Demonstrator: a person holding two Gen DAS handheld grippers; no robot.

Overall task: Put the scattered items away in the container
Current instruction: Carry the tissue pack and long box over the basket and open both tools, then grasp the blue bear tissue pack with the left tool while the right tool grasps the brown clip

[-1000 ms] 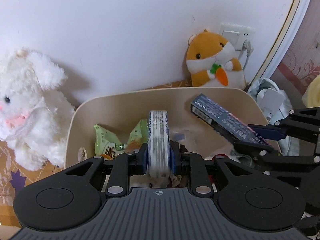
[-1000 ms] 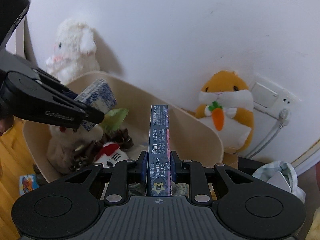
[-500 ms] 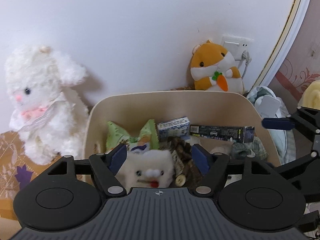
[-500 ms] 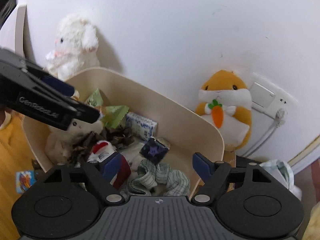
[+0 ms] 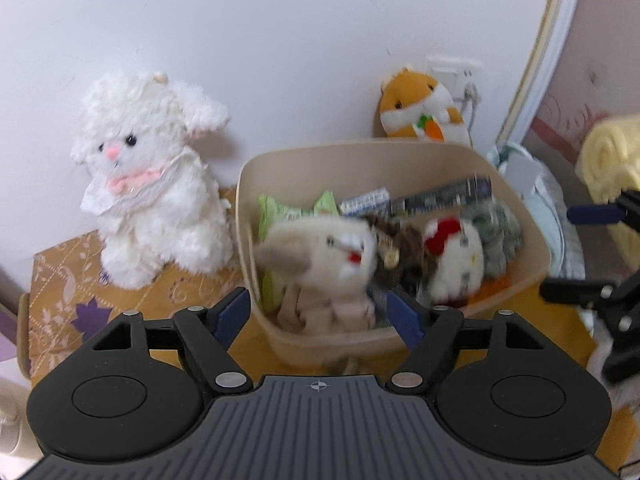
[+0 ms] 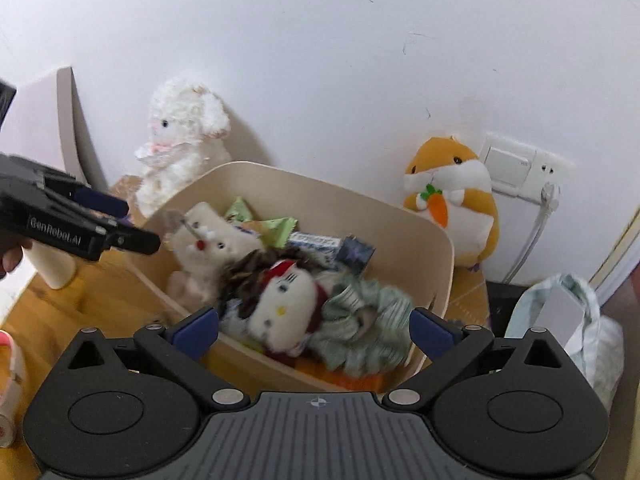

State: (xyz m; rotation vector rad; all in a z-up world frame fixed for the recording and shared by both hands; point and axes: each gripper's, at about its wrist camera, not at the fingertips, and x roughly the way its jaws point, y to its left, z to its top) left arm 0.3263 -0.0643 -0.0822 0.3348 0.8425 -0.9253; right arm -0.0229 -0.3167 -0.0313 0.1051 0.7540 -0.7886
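Wooden tabletop (image 6: 100, 300) pushed against a plain white wall (image 5: 280, 40), partly draped with an orange patterned cloth (image 5: 68, 276) on the far left. Backed against that wall: a fluffy white bunny plush (image 5: 152, 184) left of the container, an orange hamster plush (image 6: 456, 200) with a carrot on the far right, a wall socket (image 6: 520, 172) with a plugged-in white cable just beside the hamster. Off the right edge of the table, a pale cloth bag (image 6: 568, 320); further right in the left wrist view, a rolled yellow towel (image 5: 608, 160). Left gripper (image 5: 318, 316) tilted downward at the near left of the container, jaws just opened wide, nothing between the blue pads. Right gripper (image 6: 314, 330) likewise pitched down at the near right, jaws just spread to their widest, empty too. Both clear of the contents, near the front rim. Beige plastic container (image 5: 532, 240), rounded and open-topped, sitting in the middle of the tabletop between the two wall plushes, crowded inside: a cream plush (image 5: 332, 252) with a red mouth at the left, a white cat plush (image 6: 284, 300) with a red bow near the front, a dark brown fuzzy item (image 6: 248, 276) between them, a green striped cloth (image 6: 364, 320) at the near right, green snack packets (image 5: 280, 212) along the far wall, then a blue-and-white box (image 6: 316, 242) and a dark box (image 6: 356, 252) lying beside each other at the back.
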